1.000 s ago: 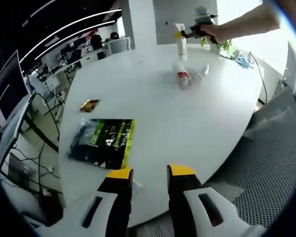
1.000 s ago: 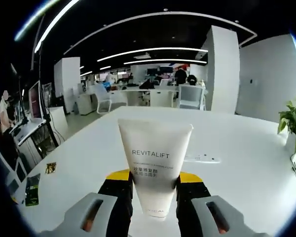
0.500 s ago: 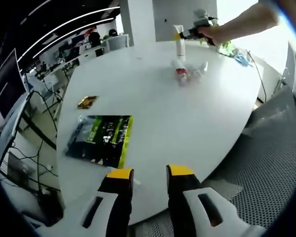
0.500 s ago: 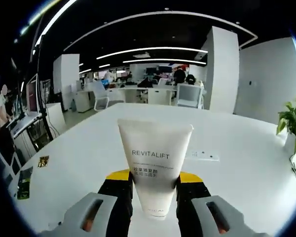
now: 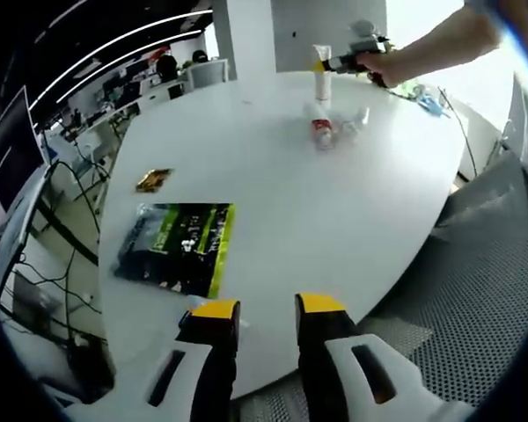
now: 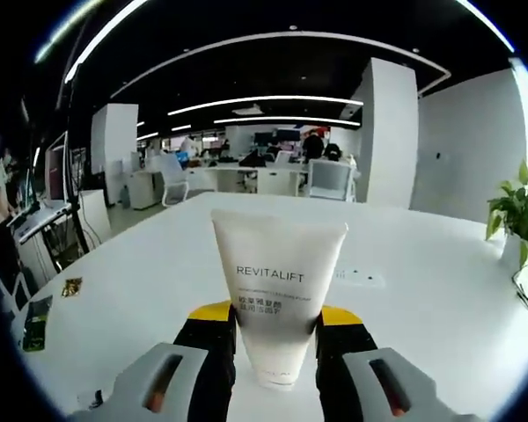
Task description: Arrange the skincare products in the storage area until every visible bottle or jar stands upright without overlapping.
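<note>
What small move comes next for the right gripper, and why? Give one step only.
Probably lower the white REVITALIFT tube straight down onto the white table and let go. The right gripper is shut on the tube, holding it upright and wide end up, near the toppled bottles that need standing afterward.

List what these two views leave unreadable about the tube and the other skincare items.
- White tube: its bottom end sits between the right tool jaws, right gripper view; whether it touches the table is hidden.
- Lying bottles: too small and blurred in the left gripper view to count or read.
- Left tool: holds nothing.
</note>
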A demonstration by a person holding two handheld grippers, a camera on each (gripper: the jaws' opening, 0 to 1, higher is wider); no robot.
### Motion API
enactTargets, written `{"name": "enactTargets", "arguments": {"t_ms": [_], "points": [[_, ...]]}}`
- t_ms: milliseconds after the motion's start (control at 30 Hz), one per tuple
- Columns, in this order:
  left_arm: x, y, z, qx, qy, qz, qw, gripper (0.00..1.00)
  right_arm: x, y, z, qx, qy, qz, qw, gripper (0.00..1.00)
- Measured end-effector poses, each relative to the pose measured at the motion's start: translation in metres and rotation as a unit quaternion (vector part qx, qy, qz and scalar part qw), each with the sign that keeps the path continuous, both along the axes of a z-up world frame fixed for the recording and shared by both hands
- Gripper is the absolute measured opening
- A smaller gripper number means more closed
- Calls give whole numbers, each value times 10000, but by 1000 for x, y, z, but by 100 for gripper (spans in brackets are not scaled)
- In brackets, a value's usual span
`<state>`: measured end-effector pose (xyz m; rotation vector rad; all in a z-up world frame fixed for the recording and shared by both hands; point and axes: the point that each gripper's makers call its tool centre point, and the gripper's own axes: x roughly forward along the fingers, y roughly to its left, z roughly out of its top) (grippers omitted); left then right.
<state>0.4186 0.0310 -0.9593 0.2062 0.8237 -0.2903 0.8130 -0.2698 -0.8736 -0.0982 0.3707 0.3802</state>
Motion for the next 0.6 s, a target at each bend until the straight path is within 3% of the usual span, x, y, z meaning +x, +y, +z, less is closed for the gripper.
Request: {"name": "enactTargets", "arguments": {"t_ms": [333,600], "points": [[-1,-1,-2,-9,42,-35,10000,22,0,2,-1,-78,219,135,9996,31],[-1,-2,-2,-20,55,-52,10000,22,1,1,6,-68,259,177,9995,41]]}}
